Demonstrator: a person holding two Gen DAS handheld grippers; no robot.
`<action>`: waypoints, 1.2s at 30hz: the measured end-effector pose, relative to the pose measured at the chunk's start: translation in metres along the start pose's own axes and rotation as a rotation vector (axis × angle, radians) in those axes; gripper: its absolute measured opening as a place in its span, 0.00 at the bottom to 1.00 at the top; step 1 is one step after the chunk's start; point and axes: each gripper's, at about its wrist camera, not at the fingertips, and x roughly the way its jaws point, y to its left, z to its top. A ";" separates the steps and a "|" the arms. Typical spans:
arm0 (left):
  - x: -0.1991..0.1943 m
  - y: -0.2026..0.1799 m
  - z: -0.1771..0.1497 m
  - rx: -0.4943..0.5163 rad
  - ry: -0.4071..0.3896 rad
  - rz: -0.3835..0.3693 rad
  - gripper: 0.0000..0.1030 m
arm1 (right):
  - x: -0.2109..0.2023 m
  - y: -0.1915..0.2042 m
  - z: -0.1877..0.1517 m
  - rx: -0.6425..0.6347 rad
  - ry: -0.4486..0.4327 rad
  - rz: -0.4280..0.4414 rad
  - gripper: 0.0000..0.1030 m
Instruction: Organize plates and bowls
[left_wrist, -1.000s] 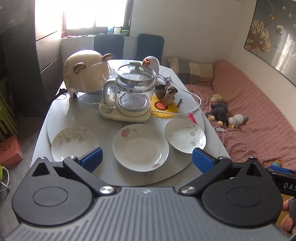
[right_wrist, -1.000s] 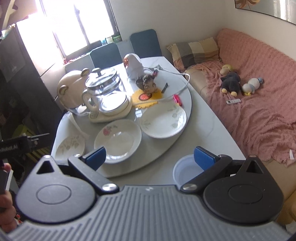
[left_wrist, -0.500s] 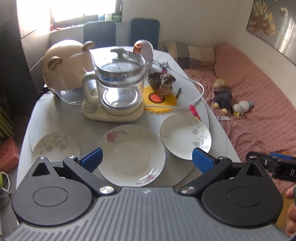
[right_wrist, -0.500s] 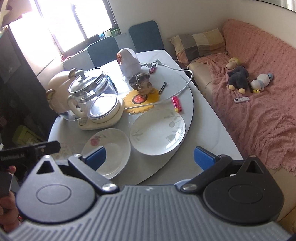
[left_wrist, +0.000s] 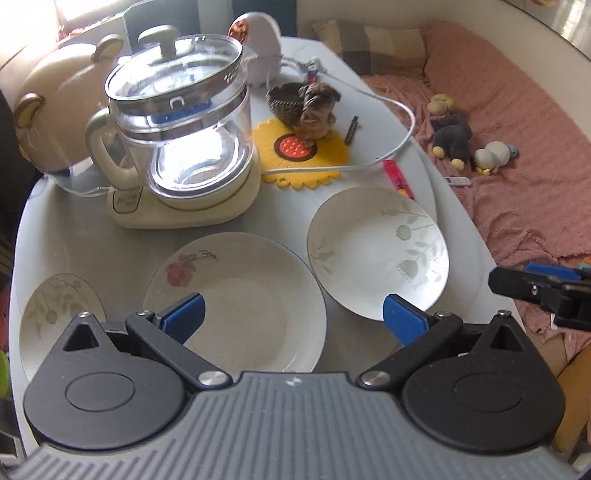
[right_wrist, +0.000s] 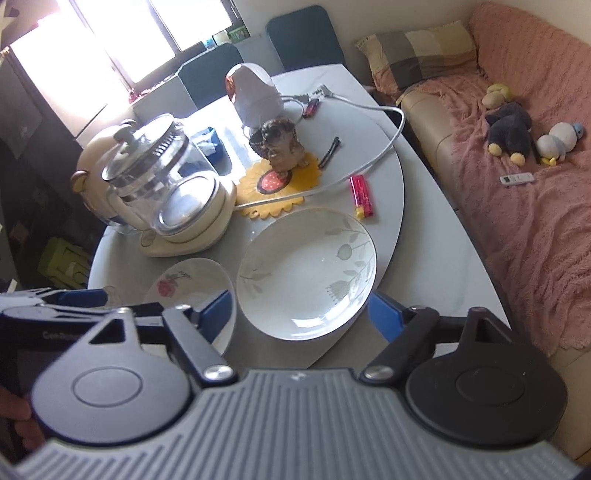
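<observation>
Left wrist view: the left tongs (left_wrist: 293, 314) gape wide and empty over the rose plate (left_wrist: 236, 306) — a leaf plate (left_wrist: 378, 251) lies at two o'clock of it, a third plate (left_wrist: 51, 317) at nine, the glass kettle (left_wrist: 177, 122) at twelve, all on the surface (left_wrist: 74, 243). Right wrist view: the right tongs (right_wrist: 301, 314) are closing, pads either side of the leaf plate (right_wrist: 306, 273) — not yet pressing it.

bright daylight from the far-left window (right_wrist: 155, 33), blown out to white. strong glare on the glass kettle (left_wrist: 184, 122) and a pale sheen across the table (left_wrist: 92, 243). dim and murky at the far left. fisheye bending at every edge, slight motion blur throughout, soft shadows under the plates.
</observation>
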 end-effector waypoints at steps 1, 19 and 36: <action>0.007 0.002 0.004 -0.010 0.011 -0.002 1.00 | 0.006 -0.003 0.002 0.001 0.008 -0.001 0.76; 0.102 -0.007 0.055 -0.062 0.096 -0.061 0.58 | 0.086 -0.036 0.020 0.029 0.089 -0.045 0.45; 0.144 -0.010 0.069 -0.051 0.119 -0.078 0.28 | 0.108 -0.058 0.016 0.069 0.103 -0.073 0.44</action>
